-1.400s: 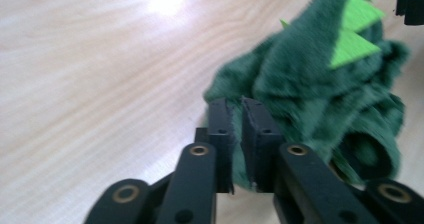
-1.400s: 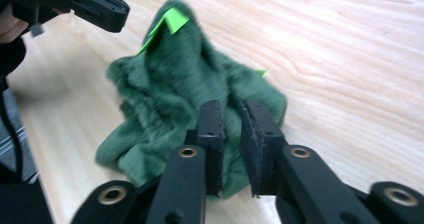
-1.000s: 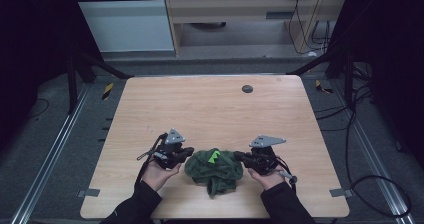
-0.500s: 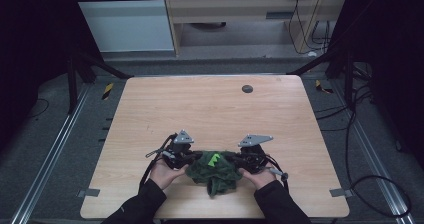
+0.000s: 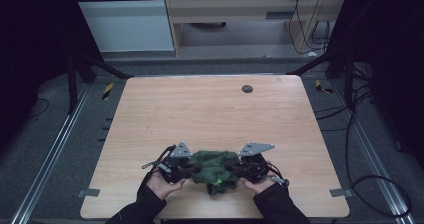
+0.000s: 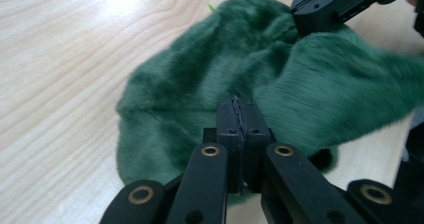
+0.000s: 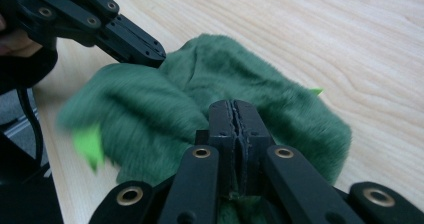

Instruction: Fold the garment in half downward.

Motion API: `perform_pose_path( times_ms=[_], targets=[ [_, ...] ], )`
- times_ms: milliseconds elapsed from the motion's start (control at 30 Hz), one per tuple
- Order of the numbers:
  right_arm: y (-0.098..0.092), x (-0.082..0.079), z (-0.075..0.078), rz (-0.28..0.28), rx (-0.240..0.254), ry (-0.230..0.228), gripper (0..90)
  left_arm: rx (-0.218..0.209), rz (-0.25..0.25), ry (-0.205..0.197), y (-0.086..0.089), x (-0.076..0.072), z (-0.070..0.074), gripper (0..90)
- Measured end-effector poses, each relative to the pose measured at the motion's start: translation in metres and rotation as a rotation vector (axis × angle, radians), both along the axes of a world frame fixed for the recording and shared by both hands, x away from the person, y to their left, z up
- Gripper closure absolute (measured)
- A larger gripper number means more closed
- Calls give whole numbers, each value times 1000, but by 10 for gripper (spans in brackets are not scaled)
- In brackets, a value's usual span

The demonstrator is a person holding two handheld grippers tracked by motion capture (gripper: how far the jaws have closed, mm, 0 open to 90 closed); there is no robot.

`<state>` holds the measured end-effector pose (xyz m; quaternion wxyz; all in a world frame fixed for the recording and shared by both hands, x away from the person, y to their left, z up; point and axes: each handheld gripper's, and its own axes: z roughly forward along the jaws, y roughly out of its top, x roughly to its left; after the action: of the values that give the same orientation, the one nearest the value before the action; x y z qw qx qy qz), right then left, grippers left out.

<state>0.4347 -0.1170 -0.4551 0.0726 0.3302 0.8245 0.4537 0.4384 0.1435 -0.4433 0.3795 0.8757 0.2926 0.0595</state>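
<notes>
On my table the green cloth lies bunched at the near edge, between both grippers. My left gripper pinches its left side, jaws pressed together; my right gripper pinches its right side likewise.

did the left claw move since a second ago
Yes. In the high view the left claw has shifted toward the middle of the light wooden table, further from its left edge, closing in on the fuzzy dark green cloth.
</notes>
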Motion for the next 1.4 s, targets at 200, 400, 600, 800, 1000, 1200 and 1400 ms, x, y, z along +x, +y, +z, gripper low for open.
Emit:
perform_pose_path(
  times_ms=[200, 400, 600, 800, 1000, 1200, 1400],
  targets=[
    [-3, -7, -1, 6, 0, 16, 866, 17, -6, 8, -3, -7, -2, 895],
    [-9, -12, -6, 8, -1, 46, 863, 26, -17, 17, -4, -14, -7, 894],
    [-8, -14, -13, 16, -23, 68, 860, 45, -29, 35, -7, -18, -17, 895],
    [-8, -14, -16, 18, -27, 67, 852, 56, -28, 26, -9, -19, -18, 895],
    [-15, -13, -9, -1, 6, 38, 818, 14, 34, -21, 6, -15, -4, 851],
    [-29, -9, -2, -69, 37, 4, 769, 8, 112, -43, 28, -8, 2, 798],
    [-46, -5, -1, -146, 27, -41, 667, 16, 202, -72, 50, -2, 2, 686]
  ],
)
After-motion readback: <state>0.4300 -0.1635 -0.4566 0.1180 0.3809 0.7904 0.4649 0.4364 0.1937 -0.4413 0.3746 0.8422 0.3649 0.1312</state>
